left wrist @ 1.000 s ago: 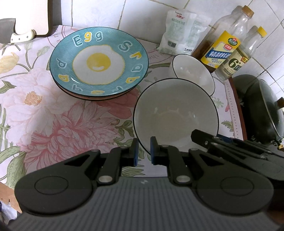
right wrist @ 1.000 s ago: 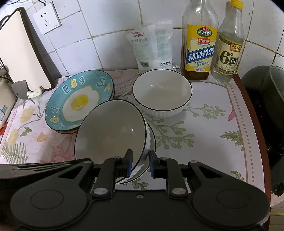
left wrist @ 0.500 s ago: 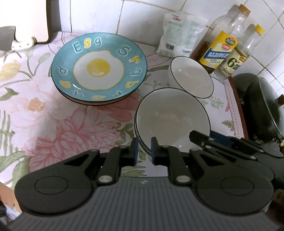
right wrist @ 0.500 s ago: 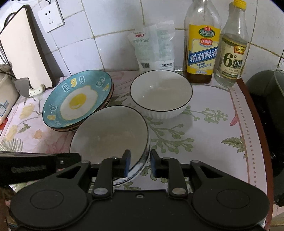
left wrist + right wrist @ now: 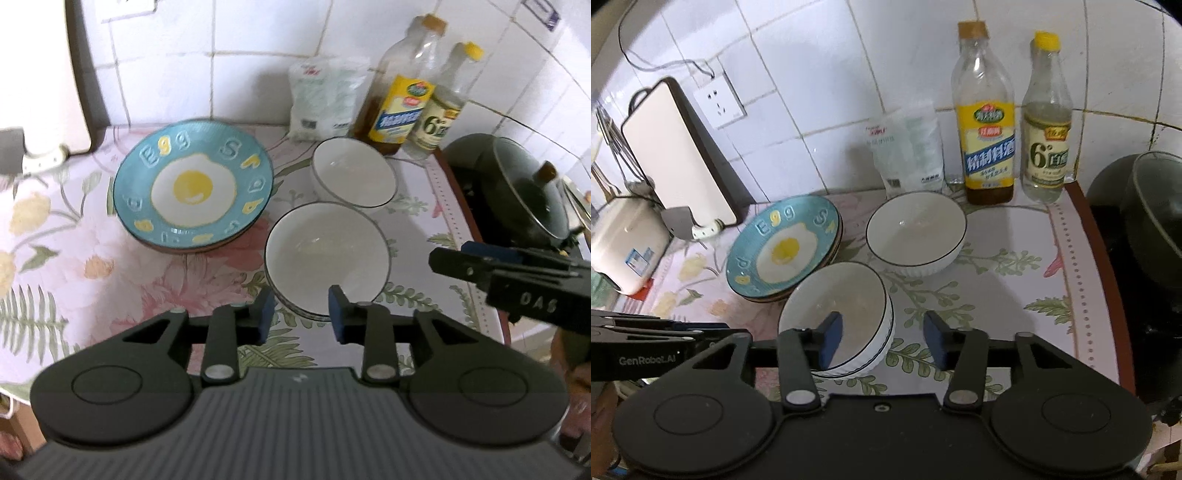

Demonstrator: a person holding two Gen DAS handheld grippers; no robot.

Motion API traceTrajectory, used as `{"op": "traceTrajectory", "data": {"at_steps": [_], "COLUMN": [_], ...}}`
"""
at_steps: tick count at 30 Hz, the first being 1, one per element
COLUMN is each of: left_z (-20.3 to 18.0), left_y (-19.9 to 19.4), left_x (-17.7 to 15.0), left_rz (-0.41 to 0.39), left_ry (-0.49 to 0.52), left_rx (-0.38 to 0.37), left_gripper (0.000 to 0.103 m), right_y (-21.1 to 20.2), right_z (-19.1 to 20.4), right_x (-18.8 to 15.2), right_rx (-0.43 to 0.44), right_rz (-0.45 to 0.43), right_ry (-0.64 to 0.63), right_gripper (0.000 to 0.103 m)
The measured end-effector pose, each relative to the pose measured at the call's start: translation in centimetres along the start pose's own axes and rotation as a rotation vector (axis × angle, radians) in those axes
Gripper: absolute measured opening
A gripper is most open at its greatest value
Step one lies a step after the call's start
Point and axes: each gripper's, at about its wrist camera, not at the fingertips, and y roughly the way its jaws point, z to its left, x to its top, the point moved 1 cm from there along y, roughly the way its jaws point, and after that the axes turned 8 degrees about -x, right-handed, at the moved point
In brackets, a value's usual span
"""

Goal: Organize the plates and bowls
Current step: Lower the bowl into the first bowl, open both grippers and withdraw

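Note:
Two white bowls with dark rims sit nested as a bowl stack [image 5: 327, 258] [image 5: 836, 306] on the floral cloth. Behind them stands a single white bowl [image 5: 352, 175] [image 5: 916, 232]. To the left lies a stack of plates, a blue egg plate [image 5: 194, 188] [image 5: 783, 247] on top. My left gripper [image 5: 301, 314] [image 5: 701, 330] hovers over the bowl stack's near rim, jaws opening, pads clear of it. My right gripper [image 5: 882, 338] [image 5: 454, 260] hangs above the stack's right side, jaws also opening, holding nothing.
Two bottles [image 5: 988, 122] and a white bag [image 5: 908, 151] stand against the tiled wall. A dark wok with a glass lid [image 5: 517, 192] sits past the table's right edge. A cutting board [image 5: 676, 155] and a white appliance [image 5: 624, 243] are at the left.
Both grippers were shut on the tilted top bowl's near rim. The bowl has settled into the one beneath, both grippers have let go, opened and lifted back from it.

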Motion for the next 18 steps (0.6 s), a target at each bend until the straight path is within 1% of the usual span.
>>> {"op": "traceTrajectory", "data": {"at_steps": [3, 4, 8, 10, 13, 16, 18], "left_z": [-0.5, -0.6, -0.9, -0.9, -0.8, -0.9, -0.8], "left_y": [-0.9, -1.1, -1.6, -1.7, -1.5, -1.2, -1.1], "left_x": [0.5, 0.7, 1.7, 2.4, 3.6, 4.8, 5.6], "left_rz": [-0.01, -0.014, -0.02, -0.024, -0.022, -0.023, -0.039], "left_ry": [0.041, 0.053, 0.085, 0.101, 0.134, 0.155, 0.156], "left_rx": [0.0, -0.001, -0.009, -0.004, 0.007, 0.043, 0.062], "left_gripper": [0.042, 0.043, 0.046, 0.05, 0.051, 0.055, 0.058], "right_y": [-1.3, -1.6, -2.4, -2.5, -2.2, -1.6, -0.7], "right_z": [-0.7, -0.8, -1.5, -1.9, -2.3, -2.6, -2.7], "right_x": [0.5, 0.6, 1.5, 2.1, 2.9, 3.8, 4.3], "right_rx": [0.021, 0.026, 0.052, 0.078, 0.098, 0.096, 0.098], "right_rz": [-0.012, -0.021, -0.042, -0.044, -0.042, -0.032, -0.02], "right_ry": [0.012, 0.013, 0.034, 0.051, 0.059, 0.067, 0.069], "right_gripper": [0.062, 0.064, 0.064, 0.065, 0.066, 0.068, 0.069]}}
